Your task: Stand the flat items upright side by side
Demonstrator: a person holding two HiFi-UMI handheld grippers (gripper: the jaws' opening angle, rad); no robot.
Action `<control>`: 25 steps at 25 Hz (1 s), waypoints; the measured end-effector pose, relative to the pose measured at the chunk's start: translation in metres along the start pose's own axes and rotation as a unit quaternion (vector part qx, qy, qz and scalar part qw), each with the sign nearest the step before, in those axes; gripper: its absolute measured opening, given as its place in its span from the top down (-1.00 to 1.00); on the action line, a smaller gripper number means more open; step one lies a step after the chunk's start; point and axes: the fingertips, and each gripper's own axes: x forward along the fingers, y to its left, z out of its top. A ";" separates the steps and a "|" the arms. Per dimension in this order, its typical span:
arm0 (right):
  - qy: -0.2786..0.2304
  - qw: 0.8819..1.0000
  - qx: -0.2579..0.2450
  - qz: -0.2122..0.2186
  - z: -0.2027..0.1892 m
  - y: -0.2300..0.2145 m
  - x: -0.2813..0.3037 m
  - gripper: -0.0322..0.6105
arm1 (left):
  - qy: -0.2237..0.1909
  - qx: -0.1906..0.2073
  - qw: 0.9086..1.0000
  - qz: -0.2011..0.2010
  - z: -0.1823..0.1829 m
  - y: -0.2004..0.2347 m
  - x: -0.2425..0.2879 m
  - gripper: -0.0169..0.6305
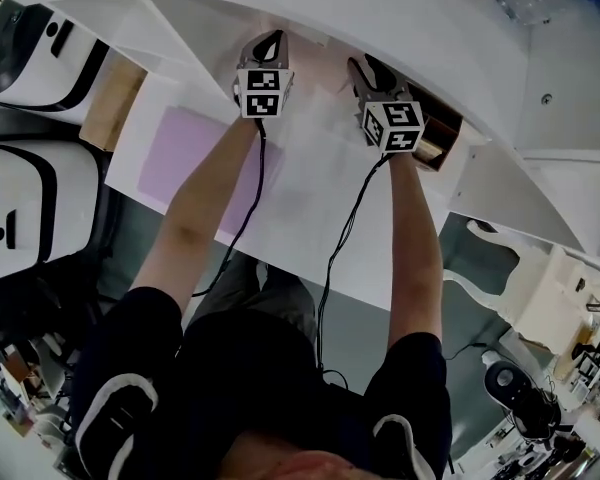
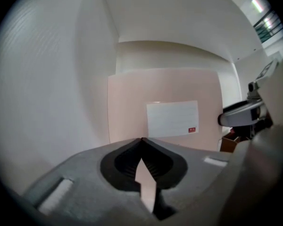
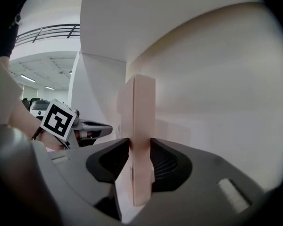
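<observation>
Pale pink flat box [image 3: 140, 112] stands upright, edge-on to you, by the white wall [image 3: 217, 79], clamped btwn your right gripper's [image 3: 140, 142] jaws, w/ your left gripper [image 2: 141, 141] beside it, jaws pinched together, facing a labelled pink panel [image 2: 165, 86].

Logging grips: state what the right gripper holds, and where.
The right gripper clamps an upright pale pink flat item across its two faces, at the narrow edge nearest the gripper.
</observation>
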 end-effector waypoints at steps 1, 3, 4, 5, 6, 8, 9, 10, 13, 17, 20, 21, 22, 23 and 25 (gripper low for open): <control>0.001 1.000 -0.005 -0.002 0.001 -0.002 0.001 0.46 | 0.004 -0.001 1.000 -0.001 -0.002 0.000 0.003 0.93; 0.003 1.000 -0.010 -0.008 0.001 -0.005 0.002 0.47 | 0.008 0.004 1.000 -0.002 -0.001 0.001 0.007 0.93; 0.003 1.000 -0.009 -0.011 0.001 -0.006 0.003 0.47 | 0.010 0.006 1.000 -0.003 -0.001 0.002 0.010 0.93; 0.004 1.000 -0.009 -0.013 0.000 -0.007 0.004 0.47 | 0.013 0.006 1.000 -0.004 -0.001 0.002 0.012 0.93; 0.004 1.000 -0.007 -0.015 0.001 -0.009 0.004 0.47 | 0.014 0.007 1.000 -0.005 0.000 0.003 0.014 0.93; 0.003 1.000 -0.004 -0.021 0.002 -0.011 0.005 0.48 | 0.014 0.010 1.000 -0.006 0.003 0.004 0.018 0.93; 0.003 1.000 -0.001 -0.024 0.002 -0.012 0.006 0.48 | 0.014 0.011 1.000 -0.007 0.004 0.004 0.020 0.93; 0.003 1.000 0.002 -0.027 0.002 -0.013 0.006 0.49 | 0.015 0.013 1.000 -0.007 0.005 0.004 0.022 0.93; 0.002 0.999 0.007 -0.036 0.002 -0.017 0.008 0.50 | 0.016 0.011 1.000 -0.007 0.005 0.004 0.025 0.93; 0.002 0.999 0.014 -0.046 0.003 -0.024 0.012 0.52 | 0.024 0.008 1.000 -0.011 0.004 0.002 0.028 0.93; 0.003 0.998 0.011 -0.054 0.003 -0.029 0.015 0.53 | 0.035 0.012 0.999 -0.016 -0.003 -0.001 0.030 0.93; 0.003 0.998 0.008 -0.056 0.003 -0.031 0.016 0.53 | 0.037 0.014 0.999 -0.017 -0.005 -0.002 0.031 0.93; 0.003 0.998 0.007 -0.057 0.003 -0.032 0.017 0.54 | 0.039 0.015 0.999 -0.018 -0.006 -0.002 0.033 0.93; 0.003 0.998 0.006 -0.057 0.003 -0.033 0.018 0.54 | 0.039 0.016 0.999 -0.020 -0.007 -0.003 0.034 0.93; 0.002 0.998 0.007 -0.060 0.004 -0.036 0.019 0.54 | 0.041 0.017 0.999 -0.023 -0.007 -0.003 0.037 0.93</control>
